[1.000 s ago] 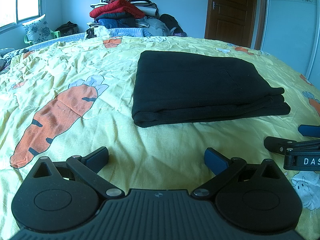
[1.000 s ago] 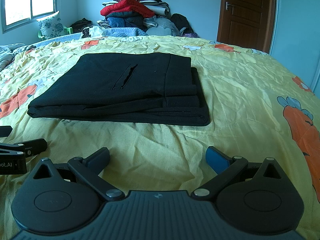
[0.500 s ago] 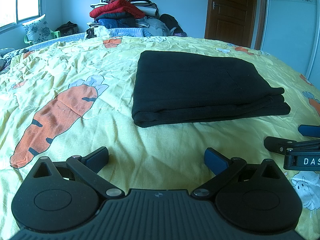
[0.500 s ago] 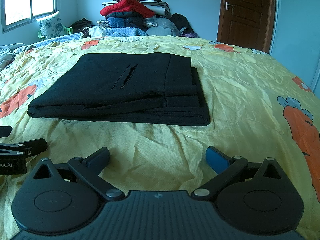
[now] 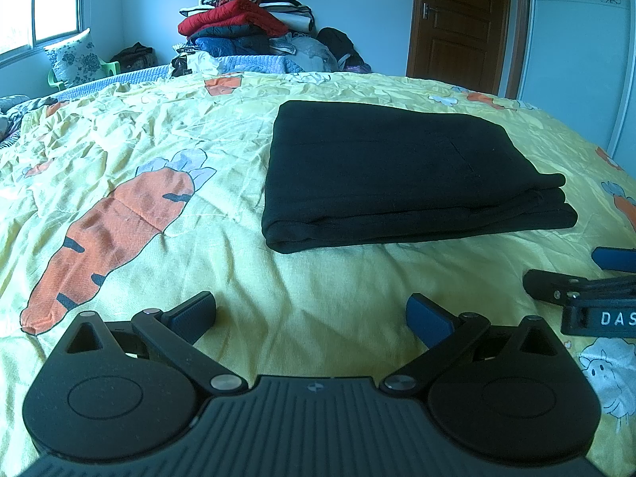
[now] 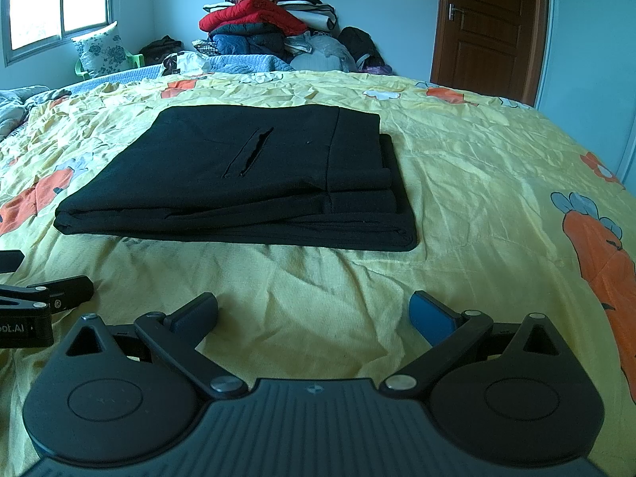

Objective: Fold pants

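The black pants (image 5: 397, 171) lie folded in a flat layered rectangle on the yellow carrot-print bedspread (image 5: 159, 151); they also show in the right wrist view (image 6: 254, 183), pocket slit up. My left gripper (image 5: 312, 312) is open and empty, low over the bedspread, short of the pants' near edge. My right gripper (image 6: 314, 312) is open and empty, also short of the pants. Each gripper sees the other beside it: the right one at the left wrist view's right edge (image 5: 588, 290), the left one at the right wrist view's left edge (image 6: 35, 298).
A pile of clothes (image 5: 242, 28) stands beyond the far end of the bed. A floral pillow (image 5: 73, 59) on a green chair sits by the window at far left. A brown door (image 5: 461, 20) is at far right.
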{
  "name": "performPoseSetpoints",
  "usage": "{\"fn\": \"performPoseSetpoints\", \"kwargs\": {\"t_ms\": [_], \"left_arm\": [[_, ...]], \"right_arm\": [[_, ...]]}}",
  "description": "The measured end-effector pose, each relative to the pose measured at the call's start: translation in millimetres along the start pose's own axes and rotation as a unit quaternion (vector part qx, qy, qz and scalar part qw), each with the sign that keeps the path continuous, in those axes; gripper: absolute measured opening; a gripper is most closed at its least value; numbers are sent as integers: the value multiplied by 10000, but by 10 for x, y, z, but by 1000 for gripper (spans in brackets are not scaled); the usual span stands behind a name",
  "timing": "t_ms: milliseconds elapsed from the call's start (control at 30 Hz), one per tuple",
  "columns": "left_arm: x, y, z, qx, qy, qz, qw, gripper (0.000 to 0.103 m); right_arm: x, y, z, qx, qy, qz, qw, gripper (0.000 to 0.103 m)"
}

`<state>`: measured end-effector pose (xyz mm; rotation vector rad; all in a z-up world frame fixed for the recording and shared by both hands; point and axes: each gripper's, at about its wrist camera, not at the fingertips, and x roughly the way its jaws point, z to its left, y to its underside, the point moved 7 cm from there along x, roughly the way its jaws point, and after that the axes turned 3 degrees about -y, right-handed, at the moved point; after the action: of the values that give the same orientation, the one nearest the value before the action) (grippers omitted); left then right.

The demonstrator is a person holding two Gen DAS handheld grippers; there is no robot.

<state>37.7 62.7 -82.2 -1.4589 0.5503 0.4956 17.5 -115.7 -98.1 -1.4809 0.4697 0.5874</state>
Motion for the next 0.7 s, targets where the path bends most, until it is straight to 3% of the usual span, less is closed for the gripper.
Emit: {"fn": "performPoseSetpoints", "kwargs": {"t_ms": [700], "left_arm": [[-3, 1, 9, 2, -6, -4, 10000, 103]], "right_arm": [[26, -31, 41, -98, -55, -11, 9999, 103]]}}
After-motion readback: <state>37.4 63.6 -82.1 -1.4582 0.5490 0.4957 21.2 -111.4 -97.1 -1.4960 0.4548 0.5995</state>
